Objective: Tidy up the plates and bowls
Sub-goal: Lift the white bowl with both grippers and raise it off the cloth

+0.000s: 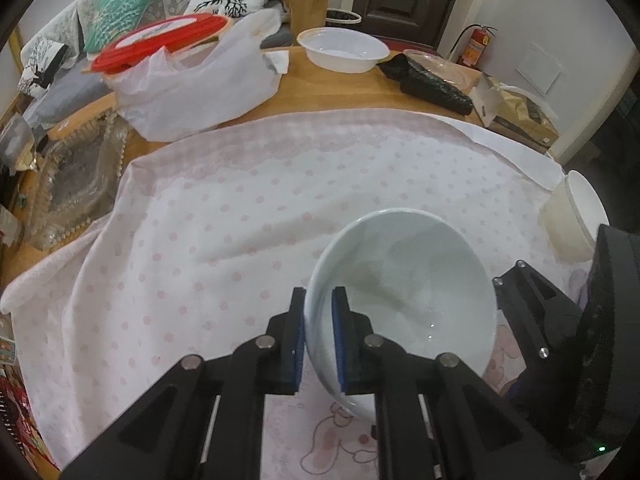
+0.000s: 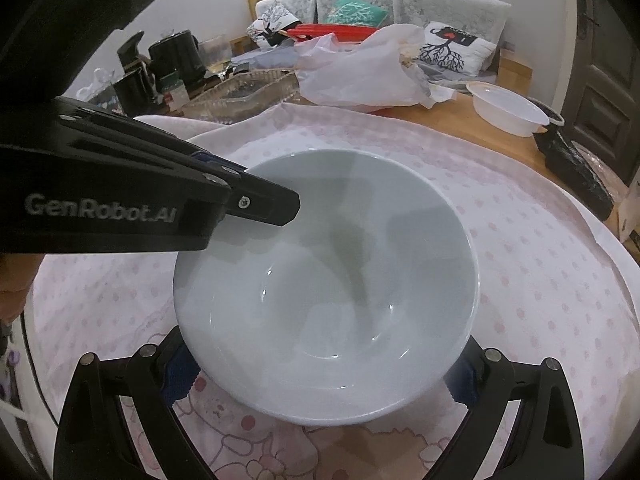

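Observation:
A pale blue-white ceramic bowl (image 1: pixel 404 292) is held tilted above the pink dotted cloth (image 1: pixel 224 232). My left gripper (image 1: pixel 319 340) is shut on the bowl's near rim, one pad inside and one outside. In the right wrist view the same bowl (image 2: pixel 328 280) fills the middle, and the left gripper's finger (image 2: pixel 256 204) clamps its left rim. My right gripper (image 2: pixel 320 364) is open, its blue-padded fingers wide on either side of the bowl's near edge, partly hidden under it. A cream bowl (image 1: pixel 572 216) lies on its side at the cloth's right edge.
A white plastic bowl (image 1: pixel 344 48) stands at the table's far side, next to a black rolled bag (image 1: pixel 432 84). A white plastic bag with a red lid (image 1: pixel 188 64) sits at the back left. A glass tray (image 1: pixel 76 184) is at the left edge. Dark mugs (image 2: pixel 160 72) stand far left.

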Demonstrator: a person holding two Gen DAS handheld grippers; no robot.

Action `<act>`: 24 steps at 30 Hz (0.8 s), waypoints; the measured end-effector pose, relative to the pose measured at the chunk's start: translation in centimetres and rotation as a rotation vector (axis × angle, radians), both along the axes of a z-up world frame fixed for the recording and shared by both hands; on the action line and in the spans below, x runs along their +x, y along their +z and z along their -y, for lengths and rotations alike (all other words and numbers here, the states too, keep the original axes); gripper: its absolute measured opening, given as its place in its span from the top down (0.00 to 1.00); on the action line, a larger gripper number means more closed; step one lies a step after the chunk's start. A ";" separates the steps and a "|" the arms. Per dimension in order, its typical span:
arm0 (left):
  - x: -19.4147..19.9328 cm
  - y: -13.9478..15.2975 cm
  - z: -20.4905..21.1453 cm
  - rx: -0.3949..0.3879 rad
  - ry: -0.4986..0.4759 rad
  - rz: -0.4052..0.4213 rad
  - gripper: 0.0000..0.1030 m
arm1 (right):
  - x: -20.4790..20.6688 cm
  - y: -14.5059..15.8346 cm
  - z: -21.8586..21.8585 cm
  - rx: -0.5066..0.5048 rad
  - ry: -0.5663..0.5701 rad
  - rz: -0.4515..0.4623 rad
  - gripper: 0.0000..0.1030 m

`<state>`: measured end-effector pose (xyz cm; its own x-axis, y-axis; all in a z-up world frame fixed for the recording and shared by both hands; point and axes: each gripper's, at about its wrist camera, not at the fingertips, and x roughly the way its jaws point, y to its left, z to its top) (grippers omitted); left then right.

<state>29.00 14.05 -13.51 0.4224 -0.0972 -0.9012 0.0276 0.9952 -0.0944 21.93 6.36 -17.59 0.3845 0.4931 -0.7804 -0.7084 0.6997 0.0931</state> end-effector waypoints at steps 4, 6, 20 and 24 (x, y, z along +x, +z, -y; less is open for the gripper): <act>-0.1 0.5 0.9 0.018 -0.013 0.007 0.91 | -0.1 0.3 0.4 0.000 -0.016 -0.002 0.07; -0.2 0.9 1.2 0.014 -0.018 0.010 0.91 | -0.4 0.5 0.8 0.003 -0.022 0.005 0.07; -1.5 4.6 4.5 0.041 -0.054 0.059 0.91 | -2.0 4.0 4.0 0.027 -0.052 0.058 0.07; -1.8 5.7 5.6 0.046 -0.068 0.075 0.91 | -2.5 4.9 5.1 0.036 -0.065 0.070 0.07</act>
